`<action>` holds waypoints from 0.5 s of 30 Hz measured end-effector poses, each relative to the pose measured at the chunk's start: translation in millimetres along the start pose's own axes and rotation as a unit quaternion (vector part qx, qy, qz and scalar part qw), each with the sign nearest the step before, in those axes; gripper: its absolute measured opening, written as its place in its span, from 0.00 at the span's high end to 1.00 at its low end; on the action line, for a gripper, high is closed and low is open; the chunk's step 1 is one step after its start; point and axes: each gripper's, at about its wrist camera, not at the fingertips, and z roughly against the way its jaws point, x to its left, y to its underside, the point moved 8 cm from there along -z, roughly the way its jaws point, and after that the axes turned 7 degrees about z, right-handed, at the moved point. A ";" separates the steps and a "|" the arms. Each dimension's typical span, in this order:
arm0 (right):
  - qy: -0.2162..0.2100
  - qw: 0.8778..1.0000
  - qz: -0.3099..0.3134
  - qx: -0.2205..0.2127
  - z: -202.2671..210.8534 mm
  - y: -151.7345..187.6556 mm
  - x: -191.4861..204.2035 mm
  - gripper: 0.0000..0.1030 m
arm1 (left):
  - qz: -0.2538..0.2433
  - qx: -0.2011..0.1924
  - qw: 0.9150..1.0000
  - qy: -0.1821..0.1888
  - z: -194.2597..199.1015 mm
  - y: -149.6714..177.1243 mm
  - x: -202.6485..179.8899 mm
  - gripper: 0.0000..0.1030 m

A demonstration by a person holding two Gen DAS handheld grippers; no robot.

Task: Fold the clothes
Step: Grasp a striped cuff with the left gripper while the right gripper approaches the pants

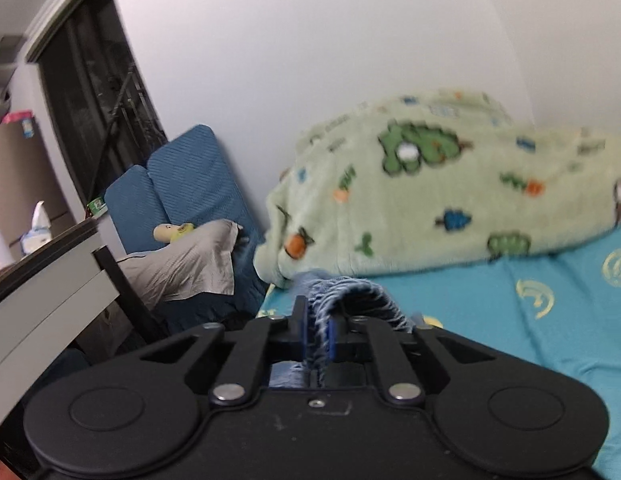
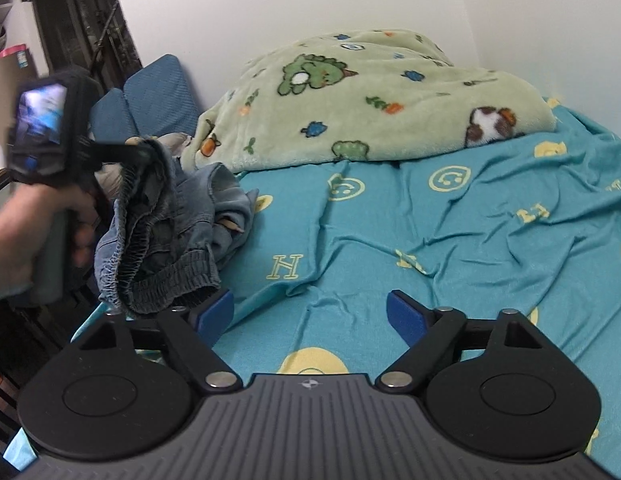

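A crumpled pair of blue denim pants (image 2: 166,232) with an elastic waistband hangs at the left edge of the bed. My left gripper (image 1: 317,332) is shut on a frayed denim edge (image 1: 350,292), which arches over its blue pads. In the right wrist view a hand holds that left gripper (image 2: 144,152) up at the left, the pants dangling from it. My right gripper (image 2: 310,316) stands open low over the teal sheet, nothing between its pads; its left fingertip (image 2: 214,314) sits just below the hanging waistband.
A teal bedsheet (image 2: 450,240) with yellow prints covers the bed. A green fleece blanket (image 2: 370,108) is heaped at the back by the white wall. Blue cushions (image 1: 190,188), a grey cloth (image 1: 186,264) and a desk edge (image 1: 50,292) lie left of the bed.
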 end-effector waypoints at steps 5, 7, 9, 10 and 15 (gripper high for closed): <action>-0.024 0.999 0.027 -0.017 12.9 -3.1 16.8 0.22 | 0.097 0.006 0.995 0.005 58.5 8.2 61.3 0.95; -0.031 0.998 0.047 -0.019 14.6 -3.4 26.2 0.22 | 0.133 0.015 0.991 0.001 74.7 19.3 85.1 0.95; -0.037 0.997 0.068 -0.018 14.9 -3.2 35.6 0.22 | 0.159 0.027 0.987 -0.001 80.9 33.9 104.4 0.95; -0.040 0.996 0.079 -0.017 13.8 -2.5 40.9 0.22 | 0.170 0.034 0.985 -0.005 80.9 40.8 112.8 0.94; -0.048 0.990 0.128 -0.011 -11.7 0.1 63.3 0.26 | 0.246 0.063 0.967 -0.017 68.5 60.4 143.6 0.93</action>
